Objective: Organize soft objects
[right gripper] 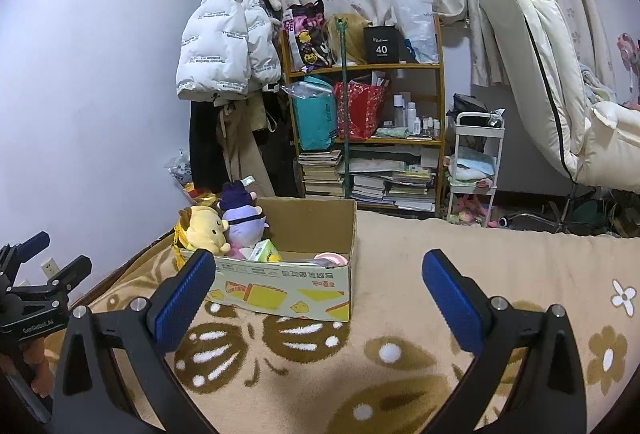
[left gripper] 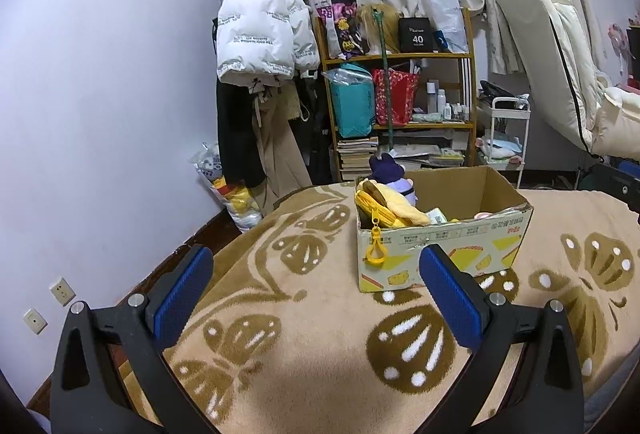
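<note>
An open cardboard box [left gripper: 444, 250] [right gripper: 288, 286] stands on the butterfly-patterned blanket [left gripper: 320, 334] [right gripper: 400, 334] of a bed. In it sit a yellow plush [left gripper: 394, 204] [right gripper: 204, 228], a purple plush [left gripper: 390, 176] [right gripper: 242, 220], a yellow pouch [left gripper: 370, 210] with a clip hanging over the box wall, and small items. My left gripper [left gripper: 316, 274] is open and empty, short of the box. My right gripper [right gripper: 320, 276] is open and empty, in front of the box. The left gripper also shows in the right wrist view [right gripper: 48, 258].
A wooden shelf [left gripper: 400, 94] [right gripper: 364, 114] with bags and books stands beyond the bed. A white jacket [left gripper: 260, 22] [right gripper: 224, 46] hangs on the wall. A white cart [right gripper: 476, 162] and a white chair [right gripper: 540, 74] stand at the right.
</note>
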Available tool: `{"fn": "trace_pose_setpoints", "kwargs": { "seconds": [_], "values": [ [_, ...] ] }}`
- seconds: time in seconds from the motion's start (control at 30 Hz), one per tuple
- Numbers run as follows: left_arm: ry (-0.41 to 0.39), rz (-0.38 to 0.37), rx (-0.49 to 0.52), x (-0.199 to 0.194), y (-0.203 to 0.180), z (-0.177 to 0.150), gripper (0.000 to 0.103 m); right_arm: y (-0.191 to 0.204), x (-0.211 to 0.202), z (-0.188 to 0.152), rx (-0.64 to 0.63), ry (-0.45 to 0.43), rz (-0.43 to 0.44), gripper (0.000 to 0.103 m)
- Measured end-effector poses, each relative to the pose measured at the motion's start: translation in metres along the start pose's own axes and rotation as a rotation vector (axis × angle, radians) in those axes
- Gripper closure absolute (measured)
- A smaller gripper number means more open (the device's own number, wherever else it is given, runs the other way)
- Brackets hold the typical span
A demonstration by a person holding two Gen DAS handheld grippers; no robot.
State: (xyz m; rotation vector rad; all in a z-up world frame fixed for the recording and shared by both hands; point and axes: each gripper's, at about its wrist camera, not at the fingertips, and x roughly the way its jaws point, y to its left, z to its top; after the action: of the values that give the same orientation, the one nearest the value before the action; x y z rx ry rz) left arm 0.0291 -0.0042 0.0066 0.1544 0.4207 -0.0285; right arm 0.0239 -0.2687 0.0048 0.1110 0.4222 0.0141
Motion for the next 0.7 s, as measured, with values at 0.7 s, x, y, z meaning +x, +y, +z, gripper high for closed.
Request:
{"fn": "trace_pose_setpoints", "kwargs": {
  "seconds": [0.7],
  "values": [
    [-0.009,-0.003,-0.032,-0.0024,0.0051,-0.0008,0.001,-0.0041,0.0019,-0.0002,0.003,-0.003,-0.003,0.000]
  ]
}}
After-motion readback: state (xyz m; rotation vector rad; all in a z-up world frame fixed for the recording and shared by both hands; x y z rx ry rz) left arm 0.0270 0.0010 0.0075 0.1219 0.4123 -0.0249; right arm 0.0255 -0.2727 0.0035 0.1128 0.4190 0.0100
